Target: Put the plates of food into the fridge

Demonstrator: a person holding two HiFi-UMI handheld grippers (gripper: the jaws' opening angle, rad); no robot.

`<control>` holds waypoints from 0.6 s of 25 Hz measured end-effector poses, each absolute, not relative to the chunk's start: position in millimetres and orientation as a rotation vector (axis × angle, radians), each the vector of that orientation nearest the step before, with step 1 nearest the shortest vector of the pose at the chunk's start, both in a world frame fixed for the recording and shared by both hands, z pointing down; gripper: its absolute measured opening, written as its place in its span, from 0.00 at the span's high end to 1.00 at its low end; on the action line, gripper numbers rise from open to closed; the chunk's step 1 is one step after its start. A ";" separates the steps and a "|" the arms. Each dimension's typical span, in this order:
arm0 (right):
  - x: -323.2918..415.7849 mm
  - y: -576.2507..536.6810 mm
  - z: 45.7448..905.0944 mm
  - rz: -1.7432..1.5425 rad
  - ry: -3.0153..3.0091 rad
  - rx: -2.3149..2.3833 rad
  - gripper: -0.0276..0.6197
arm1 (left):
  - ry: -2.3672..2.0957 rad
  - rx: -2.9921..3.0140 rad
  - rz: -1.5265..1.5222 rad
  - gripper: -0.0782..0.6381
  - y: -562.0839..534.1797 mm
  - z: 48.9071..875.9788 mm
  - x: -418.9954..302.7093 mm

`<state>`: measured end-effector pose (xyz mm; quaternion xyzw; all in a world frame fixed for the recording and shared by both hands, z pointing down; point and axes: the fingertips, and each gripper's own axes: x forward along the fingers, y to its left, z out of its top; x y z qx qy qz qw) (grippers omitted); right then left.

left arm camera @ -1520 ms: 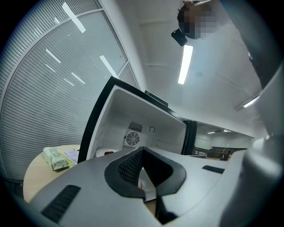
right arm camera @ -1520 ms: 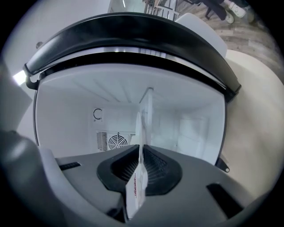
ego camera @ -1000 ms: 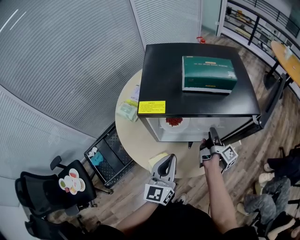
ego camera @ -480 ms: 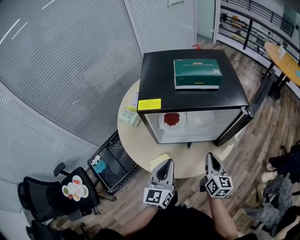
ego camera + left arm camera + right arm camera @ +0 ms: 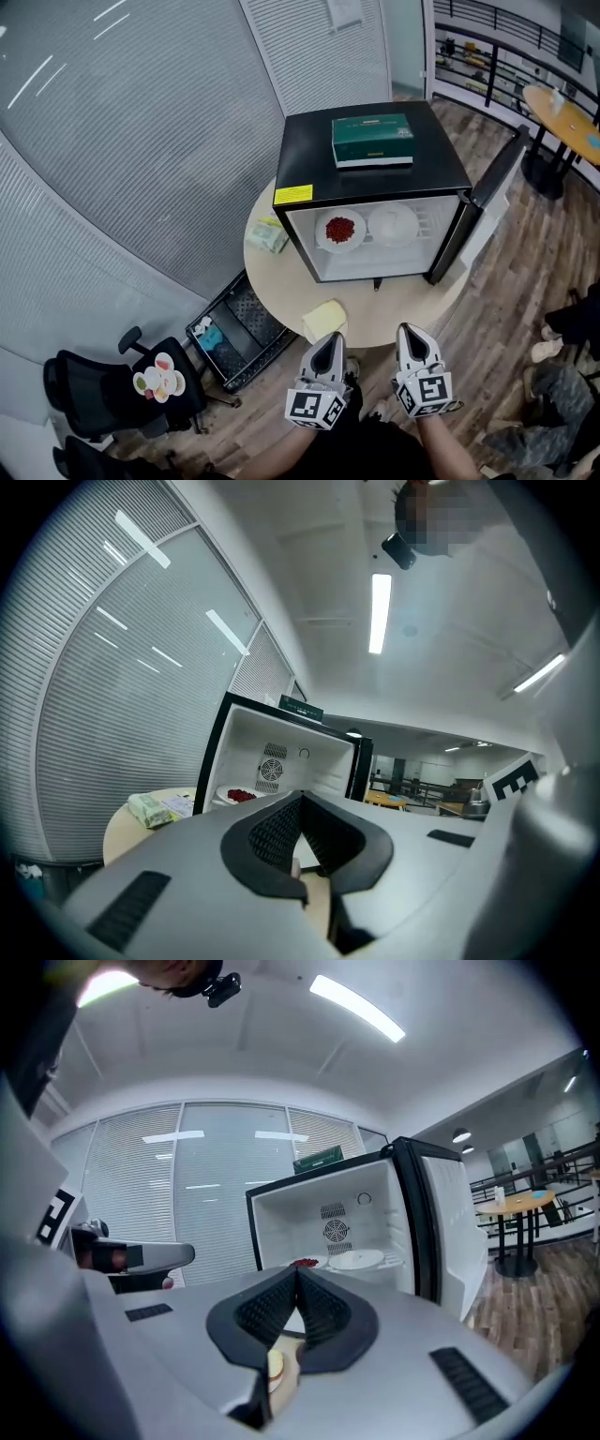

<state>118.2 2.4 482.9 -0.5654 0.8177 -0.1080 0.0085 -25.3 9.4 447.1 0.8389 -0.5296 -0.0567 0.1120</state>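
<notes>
White plates sit side by side on the shelf inside the open fridge (image 5: 302,155). The plate of red food (image 5: 340,231) is on the left. The second plate (image 5: 392,224), white all over, sits just beside it on the right; what it carries is too small to tell.

The small black fridge stands on the far half of a round wooden counter (image 5: 281,281), with its open front facing the near edge and the person. A green box (image 5: 372,141) lies on its roof. The fridge door (image 5: 489,192) hangs wide open past the counter's right edge. A yellow pad (image 5: 324,321) rests at the near edge and a pale packet (image 5: 267,234) at the left edge, both away from the door's swing.

Both tools hover short of the near edge, well apart from the fridge and pointing level at it. The left tool (image 5: 330,337) is clenched with nothing in it. The right tool (image 5: 410,331) has just been closing its jaws, which meet with nothing between them.

With both plates seemingly stowed, closing the door looks like what remains. The door lies ahead and to the right, nearer the right tool, with open floor around it.
</notes>
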 end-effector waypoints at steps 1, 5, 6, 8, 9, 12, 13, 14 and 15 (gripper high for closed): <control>116.6 7.6 481.5 -0.345 2.554 -1.754 0.95 | -1.560 2.463 -0.167 0.89 14.8 444.0 -24.2; 113.4 28.0 476.6 -0.354 2.535 -1.743 0.95 | -1.573 2.477 -0.180 0.89 33.6 430.4 -23.7; 112.6 32.1 475.9 -0.350 2.531 -1.745 0.95 | -1.575 2.480 -0.183 0.89 36.5 428.3 -24.6; 111.0 37.5 475.6 -0.345 2.523 -1.748 0.95 | -1.577 2.485 -0.190 0.89 40.9 427.9 -27.5; 110.1 39.4 476.3 -0.344 2.520 -1.749 0.95 | -1.574 2.487 -0.194 0.89 43.3 429.1 -29.3; 108.2 40.7 475.3 -0.337 2.494 -1.756 0.95 | -1.553 2.485 -0.203 0.89 47.4 433.6 -34.2; 106.5 39.9 474.8 -0.337 2.489 -1.759 0.95 | -1.549 2.482 -0.204 0.89 47.4 434.8 -36.3; 104.2 38.9 475.0 -0.341 2.487 -1.759 0.95 | -1.547 2.481 -0.202 0.89 47.2 436.1 -38.5; 101.9 37.6 475.8 -0.345 2.488 -1.759 0.95 | -1.545 2.481 -0.197 0.89 46.7 437.9 -40.3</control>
